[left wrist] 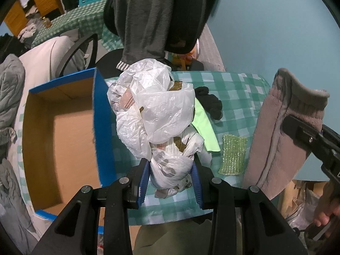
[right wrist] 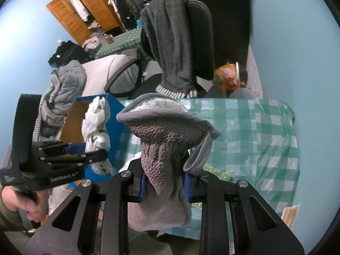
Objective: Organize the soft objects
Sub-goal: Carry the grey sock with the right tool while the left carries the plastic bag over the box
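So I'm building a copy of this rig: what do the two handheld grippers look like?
Both are matte black with angular linkage arms, triangular cut-outs and silver pivot bolts. The left gripper and right gripper carry ribbed blue pads on their fingers. White "GenRobot.AI" lettering marks the left gripper's side. A bare hand grips its handle.

I'm in a lived-in bedroom at home: a wooden wardrobe (right wrist: pixel 85 12) stands open with clothes spilling out, coats hang on a rail (right wrist: pixel 127 0), a grey sweater (right wrist: pixel 170 42) drapes over the office chair (right wrist: pixel 201 42), and a green checked cloth (right wrist: pixel 255 138) covers my bench.
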Demonstrator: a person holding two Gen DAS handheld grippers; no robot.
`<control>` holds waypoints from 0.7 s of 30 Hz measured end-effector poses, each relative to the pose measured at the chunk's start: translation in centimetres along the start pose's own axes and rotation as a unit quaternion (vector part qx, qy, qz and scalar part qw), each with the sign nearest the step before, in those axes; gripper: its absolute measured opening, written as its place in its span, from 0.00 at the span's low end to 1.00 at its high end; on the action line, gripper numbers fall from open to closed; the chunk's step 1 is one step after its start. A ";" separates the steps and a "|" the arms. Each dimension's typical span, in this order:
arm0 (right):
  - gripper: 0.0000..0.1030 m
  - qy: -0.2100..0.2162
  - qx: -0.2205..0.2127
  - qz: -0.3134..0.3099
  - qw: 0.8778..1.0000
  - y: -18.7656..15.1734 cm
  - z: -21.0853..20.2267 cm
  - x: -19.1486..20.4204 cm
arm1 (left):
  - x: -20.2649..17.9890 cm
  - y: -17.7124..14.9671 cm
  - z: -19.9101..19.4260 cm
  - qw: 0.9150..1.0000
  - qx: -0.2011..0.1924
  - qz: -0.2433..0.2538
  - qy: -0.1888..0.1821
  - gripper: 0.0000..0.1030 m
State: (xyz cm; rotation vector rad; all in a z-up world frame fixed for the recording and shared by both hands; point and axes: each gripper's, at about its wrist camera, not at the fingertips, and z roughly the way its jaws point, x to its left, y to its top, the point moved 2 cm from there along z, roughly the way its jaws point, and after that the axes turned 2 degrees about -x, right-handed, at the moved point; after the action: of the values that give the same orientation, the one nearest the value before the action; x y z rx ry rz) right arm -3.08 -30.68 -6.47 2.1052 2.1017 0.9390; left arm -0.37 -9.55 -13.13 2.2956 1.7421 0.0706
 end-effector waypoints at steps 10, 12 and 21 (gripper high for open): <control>0.25 0.030 0.002 -0.040 0.999 1.8 1.0 4.5 | 3.1 -1.0 -2.3 0.999 -0.017 -0.029 0.016 0.36; 0.25 0.034 0.004 -0.047 0.998 2.2 1.4 5.4 | 3.8 -1.2 -2.7 0.999 -0.020 -0.035 0.022 0.36; 0.25 0.060 0.008 -0.082 0.995 3.7 2.8 9.2 | 7.6 -2.1 -4.4 0.996 -0.035 -0.073 0.036 0.36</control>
State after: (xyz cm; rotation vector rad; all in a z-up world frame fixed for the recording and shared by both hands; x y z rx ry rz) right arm 0.58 -21.47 -3.57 1.8918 2.3043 1.0538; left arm -1.05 -1.04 -10.22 2.1357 1.9057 0.1852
